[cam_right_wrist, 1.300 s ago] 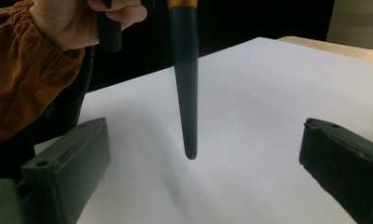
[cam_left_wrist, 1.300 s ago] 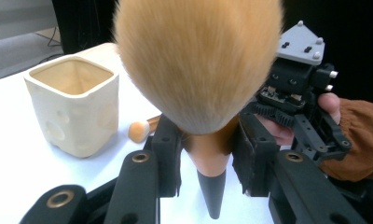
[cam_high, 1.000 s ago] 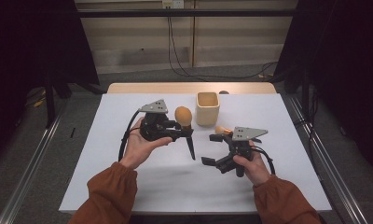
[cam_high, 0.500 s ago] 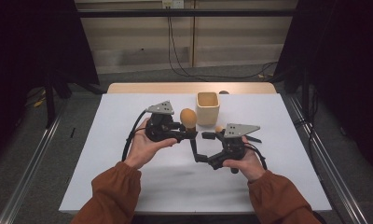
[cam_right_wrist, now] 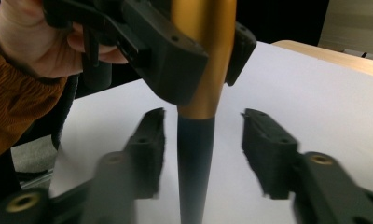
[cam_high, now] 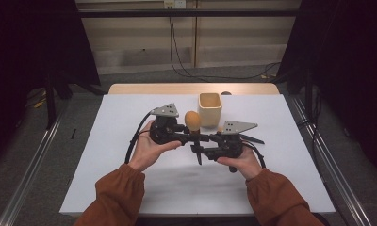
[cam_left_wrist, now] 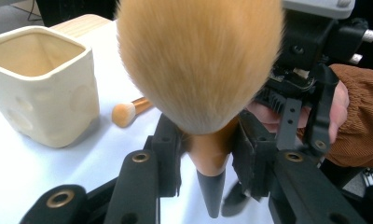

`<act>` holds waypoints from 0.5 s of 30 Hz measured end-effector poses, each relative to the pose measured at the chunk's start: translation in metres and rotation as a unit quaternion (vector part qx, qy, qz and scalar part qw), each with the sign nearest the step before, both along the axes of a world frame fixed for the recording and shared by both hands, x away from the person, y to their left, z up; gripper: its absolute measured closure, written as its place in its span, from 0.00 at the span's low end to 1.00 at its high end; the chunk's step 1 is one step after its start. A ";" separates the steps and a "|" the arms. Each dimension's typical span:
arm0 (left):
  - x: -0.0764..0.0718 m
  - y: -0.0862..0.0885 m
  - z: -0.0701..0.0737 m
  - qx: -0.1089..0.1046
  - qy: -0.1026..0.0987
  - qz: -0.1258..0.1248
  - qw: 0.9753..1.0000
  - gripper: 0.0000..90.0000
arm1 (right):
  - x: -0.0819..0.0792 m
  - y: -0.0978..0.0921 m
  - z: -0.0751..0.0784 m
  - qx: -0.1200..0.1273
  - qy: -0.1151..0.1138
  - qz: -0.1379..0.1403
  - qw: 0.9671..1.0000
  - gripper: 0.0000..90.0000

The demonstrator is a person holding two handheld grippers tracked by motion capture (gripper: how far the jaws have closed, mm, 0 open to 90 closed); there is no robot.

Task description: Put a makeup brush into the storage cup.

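Note:
A large makeup brush with a fluffy orange head (cam_high: pixel 192 120) stands upright above the white table (cam_high: pixel 106 179), its gold ferrule (cam_left_wrist: pixel 211 150) pinched in my left gripper (cam_high: pixel 191 136), which is shut on it. The black tapered handle (cam_right_wrist: pixel 194 163) points down. My right gripper (cam_right_wrist: pixel 203 149) is open, its jaws on either side of that handle and apart from it. In the high view the right gripper (cam_high: pixel 199 150) sits just below and right of the left one. The blurred brush head (cam_left_wrist: pixel 198 60) looms close in the left gripper view.
A cream square cup (cam_high: pixel 209 109) stands behind the grippers, also seen as the cup (cam_left_wrist: pixel 40 88) at the left. A small brush (cam_left_wrist: pixel 128 111) lies on the table beside it. A wooden strip (cam_high: pixel 191 88) runs along the table's far edge.
My right gripper has moved left and forward until its open jaws straddle the brush handle. The left gripper has shifted a little right with the brush.

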State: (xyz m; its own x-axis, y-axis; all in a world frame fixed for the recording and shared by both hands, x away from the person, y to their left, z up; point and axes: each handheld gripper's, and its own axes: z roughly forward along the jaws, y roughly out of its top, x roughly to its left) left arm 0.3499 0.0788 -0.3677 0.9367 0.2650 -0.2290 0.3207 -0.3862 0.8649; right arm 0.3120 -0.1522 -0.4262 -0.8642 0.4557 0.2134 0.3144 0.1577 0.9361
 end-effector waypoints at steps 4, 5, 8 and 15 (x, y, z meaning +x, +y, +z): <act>0.000 -0.001 -0.002 -0.001 0.000 0.001 1.000 0.72 | 0.000 -0.002 0.001 0.006 0.004 0.006 1.000 0.76; 0.001 -0.002 -0.003 -0.002 -0.001 0.001 1.000 0.72 | 0.000 -0.002 0.001 0.006 0.007 0.005 1.000 0.79; 0.001 -0.002 -0.005 -0.001 -0.001 0.001 1.000 0.72 | 0.000 -0.002 0.000 0.005 0.009 0.007 1.000 0.83; -0.001 -0.002 -0.006 -0.010 -0.014 0.011 1.000 0.72 | 0.000 -0.003 0.000 0.001 -0.003 0.005 1.000 0.83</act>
State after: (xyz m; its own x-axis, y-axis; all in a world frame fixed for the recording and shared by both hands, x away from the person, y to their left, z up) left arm 0.3486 0.0764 -0.3737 0.9364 0.2818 -0.2090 0.3053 -0.3614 0.8810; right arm 0.3124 -0.1553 -0.4263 -0.8697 0.4467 0.2100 0.3081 0.1588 0.9380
